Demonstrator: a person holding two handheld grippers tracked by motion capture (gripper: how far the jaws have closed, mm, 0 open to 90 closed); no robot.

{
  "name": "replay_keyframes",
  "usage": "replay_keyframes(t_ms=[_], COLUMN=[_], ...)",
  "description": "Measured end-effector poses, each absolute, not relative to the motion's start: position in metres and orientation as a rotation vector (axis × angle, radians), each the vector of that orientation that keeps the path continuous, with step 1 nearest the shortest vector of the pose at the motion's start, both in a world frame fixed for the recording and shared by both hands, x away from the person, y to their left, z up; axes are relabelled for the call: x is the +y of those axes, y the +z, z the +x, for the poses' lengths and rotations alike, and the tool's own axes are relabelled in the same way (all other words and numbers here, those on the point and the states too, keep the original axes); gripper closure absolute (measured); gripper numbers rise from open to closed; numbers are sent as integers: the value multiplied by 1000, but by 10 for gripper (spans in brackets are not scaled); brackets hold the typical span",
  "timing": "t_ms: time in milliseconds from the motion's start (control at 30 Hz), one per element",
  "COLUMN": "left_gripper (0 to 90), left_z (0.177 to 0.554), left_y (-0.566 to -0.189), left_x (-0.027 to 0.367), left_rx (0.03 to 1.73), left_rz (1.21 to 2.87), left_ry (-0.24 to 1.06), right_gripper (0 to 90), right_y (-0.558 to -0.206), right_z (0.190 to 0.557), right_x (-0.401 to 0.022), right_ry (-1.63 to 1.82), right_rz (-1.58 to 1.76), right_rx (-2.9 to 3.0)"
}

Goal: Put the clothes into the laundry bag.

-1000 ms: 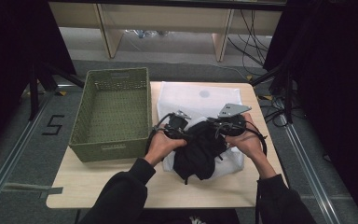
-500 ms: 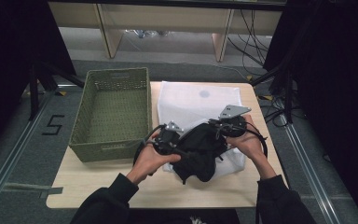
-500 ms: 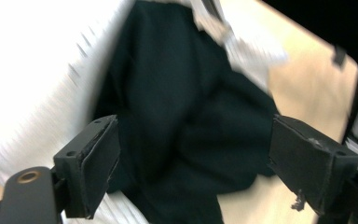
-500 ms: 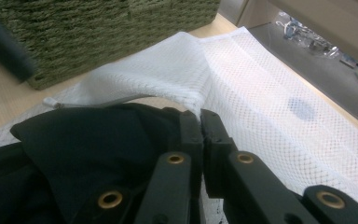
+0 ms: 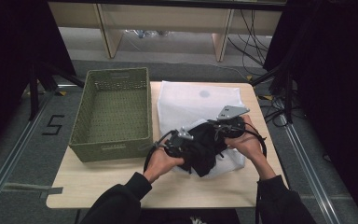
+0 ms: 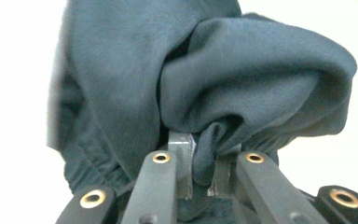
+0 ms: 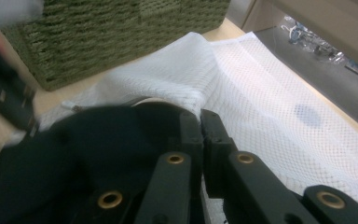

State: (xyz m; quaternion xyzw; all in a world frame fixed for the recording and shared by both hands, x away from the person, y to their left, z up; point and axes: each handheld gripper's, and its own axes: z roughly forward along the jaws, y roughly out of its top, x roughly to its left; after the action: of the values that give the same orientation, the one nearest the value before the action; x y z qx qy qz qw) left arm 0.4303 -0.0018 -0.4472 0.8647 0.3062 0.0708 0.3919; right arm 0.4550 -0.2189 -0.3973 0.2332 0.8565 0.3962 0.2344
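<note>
High view: we see the left gripper (image 5: 179, 142) and right gripper (image 5: 223, 128) at a dark garment (image 5: 205, 147) over the mesh bag (image 5: 191, 100), beside the basket (image 5: 112, 112). Left gripper view: jaws pinch a garment fold (image 6: 204, 156). Right gripper view: jaws look closed at the bag's mouth (image 7: 186, 100); we judge bagging is under way, and next the garment needs pushing in.

dark garment (image 6: 205, 84) cropped, left edge blurred — right fingers (image 7: 191, 128) half-buried

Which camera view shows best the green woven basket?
The high view: the whole green woven basket shows, open and empty, left of the white mesh bag. The right gripper view shows one blurred wall.
</note>
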Motion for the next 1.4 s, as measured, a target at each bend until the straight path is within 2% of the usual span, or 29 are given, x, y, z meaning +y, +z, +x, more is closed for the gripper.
replay_keyframes(t_ms=[133, 267, 367, 433, 567, 700, 767, 867, 900, 933, 1000, 1067, 1200, 1300, 1400], left_gripper=[815, 748, 618, 493, 312, 198, 201, 173, 214, 293, 375, 595, 717, 743, 750], left_z=[451, 464, 463, 457, 436, 417, 412, 416, 418, 420, 421, 422, 430, 442, 458], left_y=[-434, -470, -477, -468, -448, -459, -475, -494, -498, -500, -501, -498, -475, -455, -460], left_x=[2, -11, -15, -13, 2, 10, 5, -6, -10, -12, -18, -22, -24, -19, -20], left_rx=[863, 940, 958, 947, 929, 930, 883, 860, 875, 862, 833, 803, 799, 837, 882], left_rz=[2099, 2142, 2175, 2151, 2154, 2181, 2245, 2307, 2289, 2304, 2312, 2286, 2211, 2125, 2098], left_ry=[207, 151, 160, 138, 200, 152, 182, 147, 171, 203, 264, 282, 252, 288, 292], right_gripper=[900, 900, 900, 900, 899, 899, 898, 898, 898, 898, 898, 898, 898, 899, 899], right_y=[-389, -389, -395, -397, -398, -398, -399, -400, -400, -401, -400, -401, -400, -395, -389], right_z=[455, 454, 453, 453, 455, 454, 455, 455, 454, 454, 454, 455, 454, 453, 451], right_x=[-222, -220, -218, -218, -221, -221, -219, -217, -217, -216, -217, -217, -218, -220, -218], right_ry=[1102, 1103, 1087, 1081, 1088, 1083, 1079, 1077, 1077, 1079, 1084, 1093, 1100, 1102, 1120], right_rz=[648, 641, 632, 640, 657, 661, 642, 643, 645, 627, 649, 641, 657, 622, 610], right_rx=[2321, 2327, 2350, 2363, 2349, 2350, 2362, 2357, 2364, 2375, 2372, 2367, 2368, 2353, 2341])
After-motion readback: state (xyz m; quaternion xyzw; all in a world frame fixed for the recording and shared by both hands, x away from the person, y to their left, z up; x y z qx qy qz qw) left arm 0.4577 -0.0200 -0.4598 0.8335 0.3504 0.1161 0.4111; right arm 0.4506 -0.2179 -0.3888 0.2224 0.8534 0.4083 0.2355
